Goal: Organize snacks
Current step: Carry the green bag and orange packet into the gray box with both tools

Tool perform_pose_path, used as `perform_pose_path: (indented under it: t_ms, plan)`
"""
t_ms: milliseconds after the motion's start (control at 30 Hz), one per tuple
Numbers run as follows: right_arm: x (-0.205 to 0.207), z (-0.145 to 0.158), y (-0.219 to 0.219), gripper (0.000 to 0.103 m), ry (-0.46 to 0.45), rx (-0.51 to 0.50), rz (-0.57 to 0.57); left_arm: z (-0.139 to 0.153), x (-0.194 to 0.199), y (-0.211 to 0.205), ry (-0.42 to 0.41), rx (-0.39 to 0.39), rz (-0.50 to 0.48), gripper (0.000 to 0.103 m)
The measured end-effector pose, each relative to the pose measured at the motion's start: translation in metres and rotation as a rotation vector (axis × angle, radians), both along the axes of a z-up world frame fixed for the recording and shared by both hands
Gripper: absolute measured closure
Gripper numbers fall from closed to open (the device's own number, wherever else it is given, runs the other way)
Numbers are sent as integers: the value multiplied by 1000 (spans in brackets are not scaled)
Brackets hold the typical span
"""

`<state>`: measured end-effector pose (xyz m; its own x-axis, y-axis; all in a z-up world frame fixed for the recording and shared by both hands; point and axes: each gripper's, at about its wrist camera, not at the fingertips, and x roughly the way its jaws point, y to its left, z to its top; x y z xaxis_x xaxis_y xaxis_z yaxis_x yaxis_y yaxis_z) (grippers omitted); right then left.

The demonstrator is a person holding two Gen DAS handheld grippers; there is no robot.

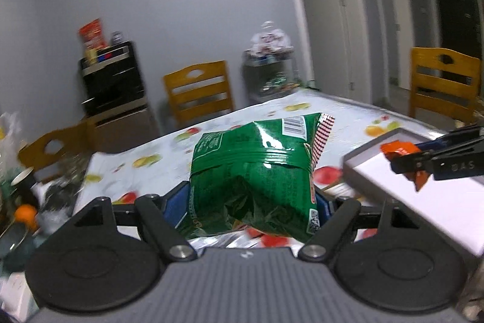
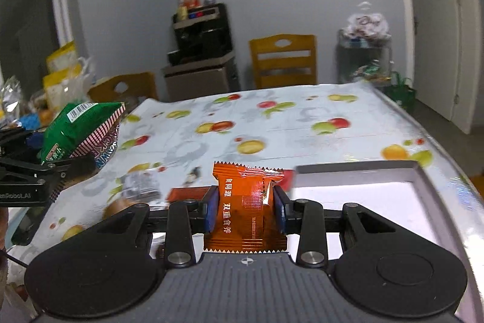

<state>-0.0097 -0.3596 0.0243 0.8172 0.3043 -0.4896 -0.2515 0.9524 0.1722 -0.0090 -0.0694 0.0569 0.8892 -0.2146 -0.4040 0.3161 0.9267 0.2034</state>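
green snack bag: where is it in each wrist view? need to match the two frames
Left wrist: green snack bag sits centre frame, pinched between the left gripper fingers, lifted off the table.
Right wrist: same bag at the far left edge, mid-height, held in the left gripper.
Shared landmark: the white open box on the fruit-print tablecloth, right side in both views.

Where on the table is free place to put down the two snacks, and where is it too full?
The white box looks bare inside. The tablecloth between it and the far chair is free. The left end, with an orange and bags, is crowded.
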Motion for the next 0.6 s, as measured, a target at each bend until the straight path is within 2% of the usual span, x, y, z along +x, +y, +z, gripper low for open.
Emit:
perform_pose_path:
  t_ms: [267,600]
  plan:
    - [0,-11,-60,65,6,1,-104,3,18,-101,40,29,-177,24]
    - [13,-39,-96,65,62,-64,-145,-28,59,-222,101,130,-343,24]
